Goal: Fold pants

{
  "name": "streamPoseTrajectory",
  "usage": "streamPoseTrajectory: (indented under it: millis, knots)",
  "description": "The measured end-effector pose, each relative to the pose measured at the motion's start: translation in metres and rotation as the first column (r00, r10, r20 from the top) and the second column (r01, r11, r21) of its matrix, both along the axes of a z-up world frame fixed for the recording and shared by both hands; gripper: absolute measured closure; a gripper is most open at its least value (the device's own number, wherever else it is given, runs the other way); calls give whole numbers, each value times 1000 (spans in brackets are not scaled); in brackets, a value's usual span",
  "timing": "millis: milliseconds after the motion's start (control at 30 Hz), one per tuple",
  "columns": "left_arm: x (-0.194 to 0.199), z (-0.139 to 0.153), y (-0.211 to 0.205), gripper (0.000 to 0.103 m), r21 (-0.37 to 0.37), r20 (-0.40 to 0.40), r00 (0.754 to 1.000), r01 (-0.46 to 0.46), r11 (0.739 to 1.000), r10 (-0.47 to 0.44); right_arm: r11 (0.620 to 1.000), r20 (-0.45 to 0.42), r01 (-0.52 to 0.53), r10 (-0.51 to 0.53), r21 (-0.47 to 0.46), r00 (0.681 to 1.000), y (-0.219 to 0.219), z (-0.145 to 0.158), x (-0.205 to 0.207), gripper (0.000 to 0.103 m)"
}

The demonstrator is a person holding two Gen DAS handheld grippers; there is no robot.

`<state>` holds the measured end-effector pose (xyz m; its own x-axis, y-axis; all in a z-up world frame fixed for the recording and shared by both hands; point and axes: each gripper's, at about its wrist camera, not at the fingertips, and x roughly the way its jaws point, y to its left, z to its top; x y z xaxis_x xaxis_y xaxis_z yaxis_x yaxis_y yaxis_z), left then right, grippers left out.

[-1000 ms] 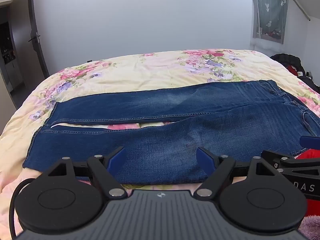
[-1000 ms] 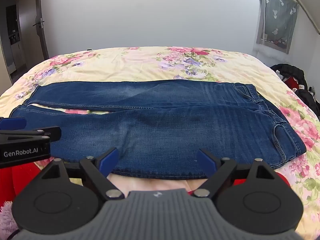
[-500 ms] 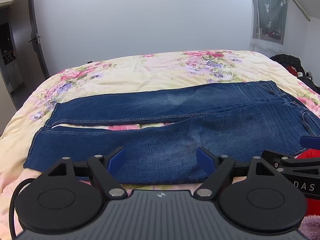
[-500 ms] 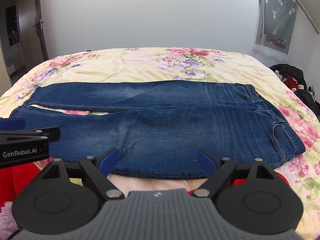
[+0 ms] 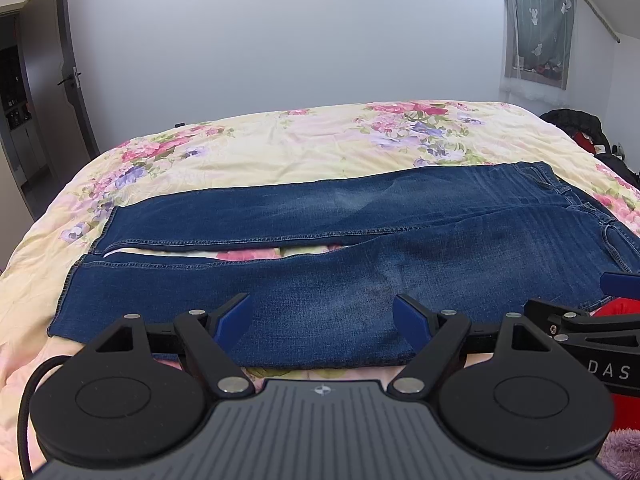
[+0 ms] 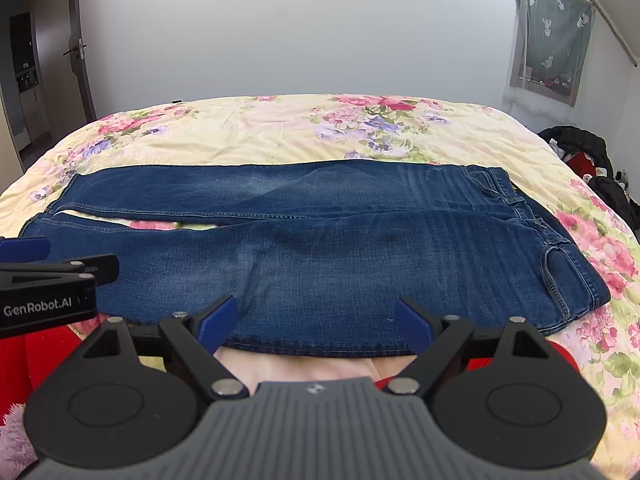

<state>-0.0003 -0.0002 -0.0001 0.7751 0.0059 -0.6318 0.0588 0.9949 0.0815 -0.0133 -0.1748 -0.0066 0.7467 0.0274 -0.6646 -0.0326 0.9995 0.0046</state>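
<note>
Blue jeans (image 5: pixel 360 240) lie flat across the bed, waistband to the right, leg hems to the left, the two legs slightly apart. They also show in the right wrist view (image 6: pixel 340 232). My left gripper (image 5: pixel 324 322) is open and empty, held above the near leg's edge. My right gripper (image 6: pixel 316 324) is open and empty, above the near edge of the jeans closer to the waistband. Each gripper shows at the edge of the other's view: the right one (image 5: pixel 592 320) and the left one (image 6: pixel 48 280).
The bed has a floral yellow duvet (image 5: pixel 300 152). Dark clothes or a bag (image 6: pixel 588 156) lie off the bed's right side. A door (image 5: pixel 72 80) stands at the far left, a curtained window (image 6: pixel 552 36) at the far right. Red fabric (image 6: pixel 40 344) is beside me.
Both views have shifted only slightly; the jeans sit a touch lower in the frames. Both grippers stay open and the jeans have not moved.
</note>
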Motion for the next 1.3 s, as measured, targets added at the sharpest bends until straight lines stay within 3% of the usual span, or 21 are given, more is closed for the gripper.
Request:
streamPoseTrajectory:
  millis: [400, 700, 867, 933, 1000, 1067, 1100, 1200, 1300]
  knots:
    - [6, -1, 13, 10, 17, 29, 999, 30, 999, -31, 1000, 7, 8, -8, 27, 1000, -12, -1, 5, 21]
    - [45, -2, 94, 32, 117, 17, 998, 57, 991, -59, 1000, 82, -3, 2, 3, 997, -98, -17, 40, 21]
    - [72, -5, 143, 43, 169, -70, 988, 147, 975, -137, 1000, -62, 14, -13, 20, 998, -160, -27, 77, 21]
    - [79, -13, 161, 44, 186, -130, 973, 215, 959, -193, 997, -108, 71, -67, 34, 992, -185, -31, 89, 22]
    - [80, -25, 175, 44, 219, -200, 948, 290, 932, -248, 994, -142, 102, -96, 33, 985, -209, -36, 97, 39]
    - [79, -38, 185, 43, 300, -272, 919, 364, 882, -287, 993, -163, 115, -111, 15, 980, -225, -40, 101, 50]
    - [79, -46, 188, 43, 332, -313, 905, 390, 859, -289, 993, -172, 121, -118, 8, 978, -233, -42, 102, 51]
    - [81, -69, 202, 43, 328, -421, 855, 456, 827, -304, 992, -199, 127, -123, 9, 972, -250, -49, 101, 60]
    - [83, -93, 202, 38, 356, -474, 819, 514, 781, -323, 991, -219, 134, -126, 22, 968, -261, -58, 100, 63]
